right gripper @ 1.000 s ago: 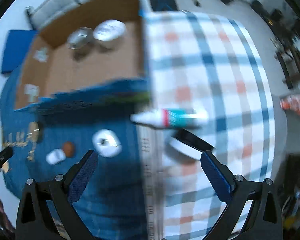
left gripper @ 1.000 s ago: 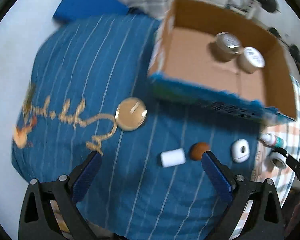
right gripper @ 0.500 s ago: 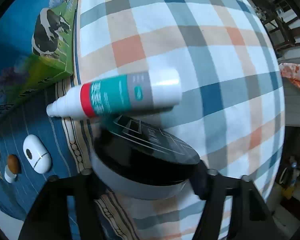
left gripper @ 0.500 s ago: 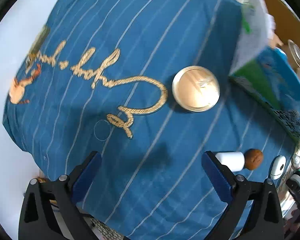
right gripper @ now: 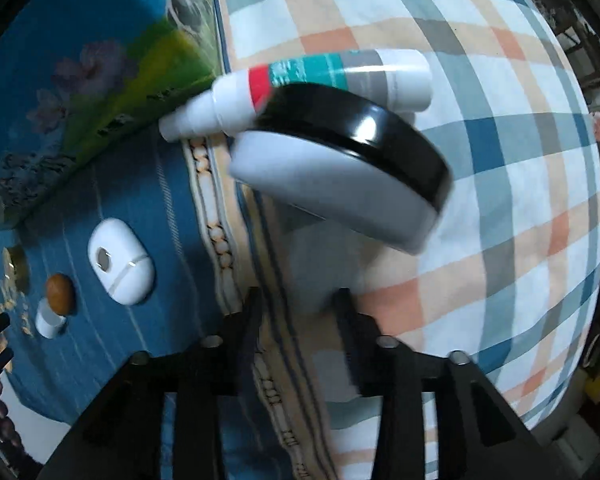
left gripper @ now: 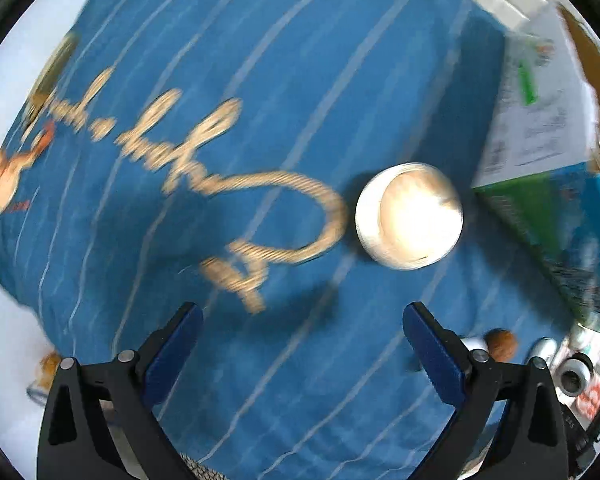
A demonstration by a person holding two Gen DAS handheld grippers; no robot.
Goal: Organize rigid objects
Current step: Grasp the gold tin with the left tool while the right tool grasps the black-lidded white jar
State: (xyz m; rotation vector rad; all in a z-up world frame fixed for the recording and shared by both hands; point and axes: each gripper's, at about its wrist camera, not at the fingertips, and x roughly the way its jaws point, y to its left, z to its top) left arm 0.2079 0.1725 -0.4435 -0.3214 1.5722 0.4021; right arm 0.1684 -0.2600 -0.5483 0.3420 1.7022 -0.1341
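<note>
In the left wrist view my left gripper (left gripper: 298, 334) is open and empty above the blue striped cloth (left gripper: 260, 80). A round gold-lidded tin (left gripper: 410, 216) lies ahead and to the right of it, beside the cardboard box (left gripper: 540, 152). In the right wrist view a white jar with a black lid (right gripper: 340, 164) sits tilted just ahead of my right gripper (right gripper: 298, 304), whose jaws stand close together. I cannot tell whether they touch the jar. A white and teal bottle (right gripper: 300, 88) lies behind the jar.
A white oval case (right gripper: 120, 262), a brown nut-like piece (right gripper: 60, 288) and a small white cylinder (right gripper: 50, 320) lie on the blue cloth. The box's printed side (right gripper: 80, 100) rises at the left. Checked cloth (right gripper: 500, 160) covers the right.
My left gripper has moved closer to the gold-lidded tin. My right gripper's jaws have narrowed, and the black-lidded jar now sits tilted farther ahead of them.
</note>
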